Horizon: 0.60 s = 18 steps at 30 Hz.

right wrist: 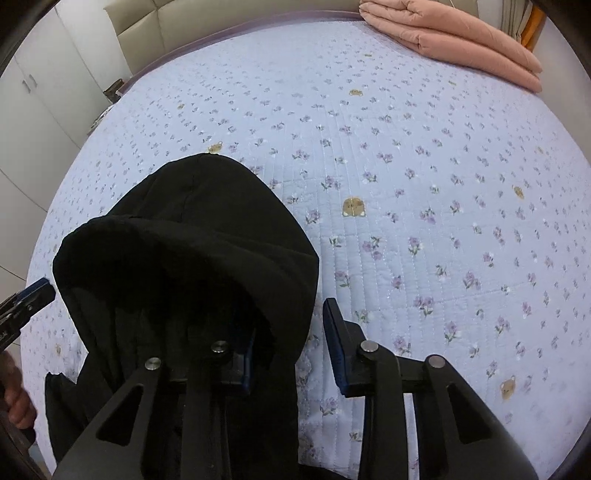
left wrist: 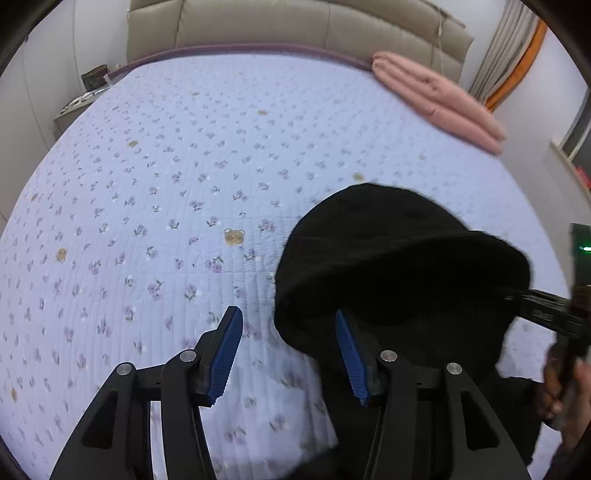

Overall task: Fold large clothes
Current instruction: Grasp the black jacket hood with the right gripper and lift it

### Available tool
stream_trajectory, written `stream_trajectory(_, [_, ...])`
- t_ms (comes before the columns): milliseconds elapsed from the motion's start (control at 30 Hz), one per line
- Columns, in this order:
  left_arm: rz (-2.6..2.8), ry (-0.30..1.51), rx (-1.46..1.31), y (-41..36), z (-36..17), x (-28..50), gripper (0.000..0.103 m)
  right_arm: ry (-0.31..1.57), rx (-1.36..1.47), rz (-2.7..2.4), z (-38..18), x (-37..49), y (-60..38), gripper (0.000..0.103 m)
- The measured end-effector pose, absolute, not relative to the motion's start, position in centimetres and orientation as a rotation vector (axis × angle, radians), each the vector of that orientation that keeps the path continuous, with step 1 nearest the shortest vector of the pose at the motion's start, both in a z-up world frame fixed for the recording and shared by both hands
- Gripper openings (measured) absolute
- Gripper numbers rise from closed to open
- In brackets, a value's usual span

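Note:
A black hooded garment (left wrist: 399, 266) lies on the floral bedspread (left wrist: 184, 184), hood pointing toward the headboard. In the left wrist view my left gripper (left wrist: 288, 354) is open; its right finger (left wrist: 351, 354) is at the garment's left edge, its left finger over bare bedspread. In the right wrist view the garment (right wrist: 192, 251) fills the lower left. My right gripper (right wrist: 291, 354) is open; its left finger is partly covered by the black cloth, its right finger (right wrist: 338, 350) is over the bedspread. Each gripper shows at the edge of the other view.
A folded pink quilt (left wrist: 436, 96) lies at the bed's far right corner, also in the right wrist view (right wrist: 454, 37). A beige padded headboard (left wrist: 295, 26) stands behind. A nightstand (left wrist: 74, 107) is at the far left, white cabinets (right wrist: 40, 92) beside the bed.

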<state>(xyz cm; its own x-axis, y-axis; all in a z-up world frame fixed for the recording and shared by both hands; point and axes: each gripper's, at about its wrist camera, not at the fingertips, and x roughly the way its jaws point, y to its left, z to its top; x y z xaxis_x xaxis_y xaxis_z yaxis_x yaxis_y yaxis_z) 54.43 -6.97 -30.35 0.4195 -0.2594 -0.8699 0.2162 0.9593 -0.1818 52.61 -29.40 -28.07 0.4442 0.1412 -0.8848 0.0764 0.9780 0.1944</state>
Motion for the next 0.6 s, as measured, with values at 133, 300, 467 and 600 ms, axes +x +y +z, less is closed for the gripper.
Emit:
stream_trajectory(133, [-0.294, 1.175, -0.044, -7.5, -33.2, 56.9, 0.052, 1.109, 0.234, 0.062, -28.1, 52.8, -29.3, 0.036])
stream_trajectory(300, [-0.367, 1.068, -0.133, -6.4, -29.5, 57.6, 0.01, 1.086, 0.187, 0.055, -27.9, 53.9, -28.5, 0.01])
stream_trajectory(467, [-0.467, 0.948, -0.179, -4.6, -25.8, 55.8, 0.012, 0.888, 0.215, 0.041, -24.6, 50.5, -31.0, 0.007])
stream_trajectory(600, [-0.408, 1.178, -0.177, -3.8, -34.3, 56.7, 0.012, 0.965, 0.165, 0.06, -27.7, 49.9, -30.8, 0.007])
